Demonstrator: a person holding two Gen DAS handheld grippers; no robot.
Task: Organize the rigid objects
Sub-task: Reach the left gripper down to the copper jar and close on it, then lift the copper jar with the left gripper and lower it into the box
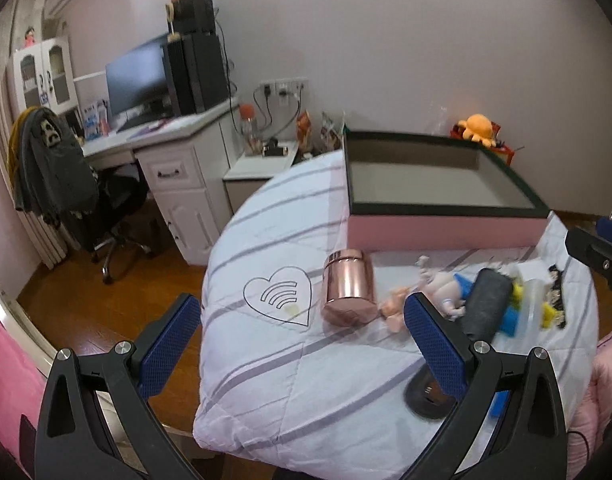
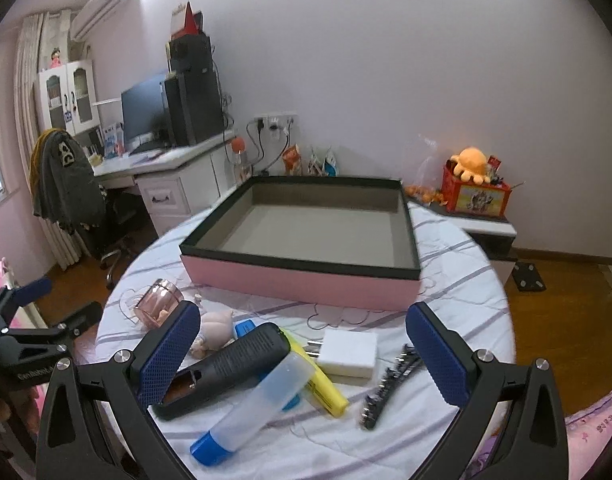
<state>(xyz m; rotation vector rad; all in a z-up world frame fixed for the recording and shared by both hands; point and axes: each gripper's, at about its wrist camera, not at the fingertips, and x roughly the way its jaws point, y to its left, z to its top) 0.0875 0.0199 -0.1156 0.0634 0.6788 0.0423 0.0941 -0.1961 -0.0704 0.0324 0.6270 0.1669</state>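
Nearest the right gripper (image 2: 302,354), a translucent blue-capped tube (image 2: 252,408) leans across a yellow highlighter (image 2: 321,384); both grippers' jaws gape, empty, left gripper (image 1: 302,344) facing the copper canister (image 1: 347,290).

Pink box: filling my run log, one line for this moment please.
pink box: empty | items: beside it on quilt | left gripper: open | right gripper: open

A bedroom in a home: pink walls, a wood floor (image 1: 118,304), a quilt (image 1: 266,360) with grey stripes, a white desk (image 2: 174,188) with a monitor (image 2: 144,110) and PC tower (image 2: 194,108), a swivel chair (image 1: 106,208) draped with a jacket (image 1: 54,164), an air conditioner (image 2: 102,6) up on the wall, a plush toy (image 2: 469,164) on a low cabinet
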